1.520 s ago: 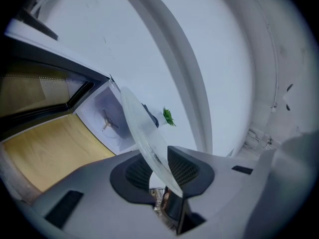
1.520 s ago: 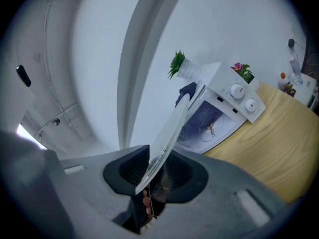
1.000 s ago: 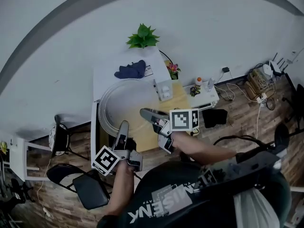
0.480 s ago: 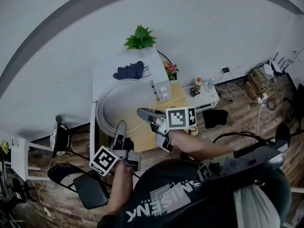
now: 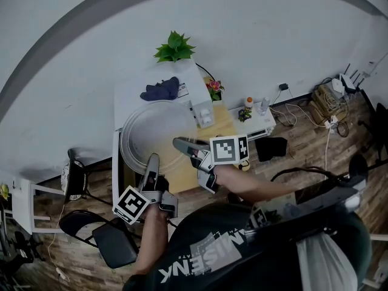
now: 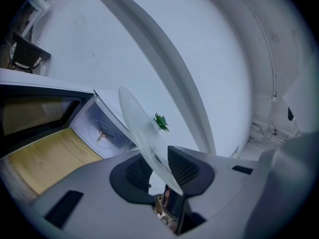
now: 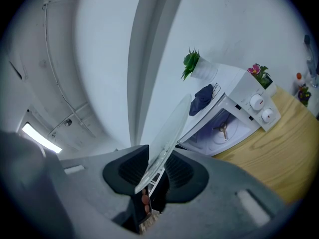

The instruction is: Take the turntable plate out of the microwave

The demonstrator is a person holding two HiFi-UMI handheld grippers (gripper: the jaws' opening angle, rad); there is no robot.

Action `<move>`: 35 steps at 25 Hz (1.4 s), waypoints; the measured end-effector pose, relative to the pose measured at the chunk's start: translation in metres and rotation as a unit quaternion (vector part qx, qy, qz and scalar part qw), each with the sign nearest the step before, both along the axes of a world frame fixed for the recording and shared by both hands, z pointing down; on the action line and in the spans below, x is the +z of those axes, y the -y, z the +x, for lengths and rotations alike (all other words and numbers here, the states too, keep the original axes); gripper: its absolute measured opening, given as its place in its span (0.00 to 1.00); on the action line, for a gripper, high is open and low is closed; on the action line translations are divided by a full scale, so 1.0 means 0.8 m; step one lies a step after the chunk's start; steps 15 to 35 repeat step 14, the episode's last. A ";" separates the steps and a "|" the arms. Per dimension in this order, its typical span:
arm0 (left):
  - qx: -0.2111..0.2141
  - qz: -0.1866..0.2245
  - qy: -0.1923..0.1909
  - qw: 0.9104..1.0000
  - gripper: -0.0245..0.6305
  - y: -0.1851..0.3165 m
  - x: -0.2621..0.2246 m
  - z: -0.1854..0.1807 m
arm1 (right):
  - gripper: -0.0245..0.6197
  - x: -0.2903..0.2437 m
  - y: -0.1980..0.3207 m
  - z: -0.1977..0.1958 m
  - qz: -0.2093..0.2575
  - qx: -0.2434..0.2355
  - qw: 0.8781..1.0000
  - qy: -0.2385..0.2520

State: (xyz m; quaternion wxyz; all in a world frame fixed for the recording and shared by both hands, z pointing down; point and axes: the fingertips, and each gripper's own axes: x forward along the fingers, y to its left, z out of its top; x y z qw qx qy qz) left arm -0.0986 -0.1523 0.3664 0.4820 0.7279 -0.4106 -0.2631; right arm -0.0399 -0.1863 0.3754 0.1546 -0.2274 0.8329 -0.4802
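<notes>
Well, from the head view, the turntable plate (image 5: 153, 132) is out of the microwave (image 5: 142, 77). It hangs in the air in front of the open box, over the wooden table (image 5: 189, 176), and it looks big and round. The left gripper (image 5: 151, 161) pinches its near edge, and the right gripper (image 5: 180, 143) pinches its edge on the right side. A blue cloth (image 5: 160, 90) and a green plant (image 5: 174, 47) sit on top of the microwave, and pink flowers (image 5: 213, 86) stand just beside it. Next, in the left gripper view, the left gripper (image 6: 162, 171) has its two jaws closed a good way, and the thin glass rim of the turntable plate (image 6: 142, 133) is squeezed between them. Behind it the inside of the microwave (image 6: 104, 131) shows, with its dark door (image 6: 35, 113) swung open at the left. Last, in the right gripper view, the right gripper (image 7: 152, 171) has its jaws closed on the rim of the turntable plate (image 7: 169, 133) too. Past the glass sits the microwave (image 7: 239, 113) with two round knobs (image 7: 256, 102), the blue cloth (image 7: 203, 97), the green plant (image 7: 191, 63) and the wooden table (image 7: 284, 148).
</notes>
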 end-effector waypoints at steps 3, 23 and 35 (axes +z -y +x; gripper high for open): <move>0.003 -0.004 0.002 1.000 0.18 0.001 0.002 -0.001 | 0.20 0.001 0.000 0.000 -0.001 0.003 1.000 0.000; 0.016 -0.009 -0.006 1.000 0.18 -0.006 0.017 0.000 | 0.20 0.014 -0.005 -0.007 -0.006 0.012 1.000 -0.004; 0.016 -0.009 -0.006 1.000 0.18 -0.006 0.017 0.000 | 0.20 0.014 -0.005 -0.007 -0.006 0.012 1.000 -0.004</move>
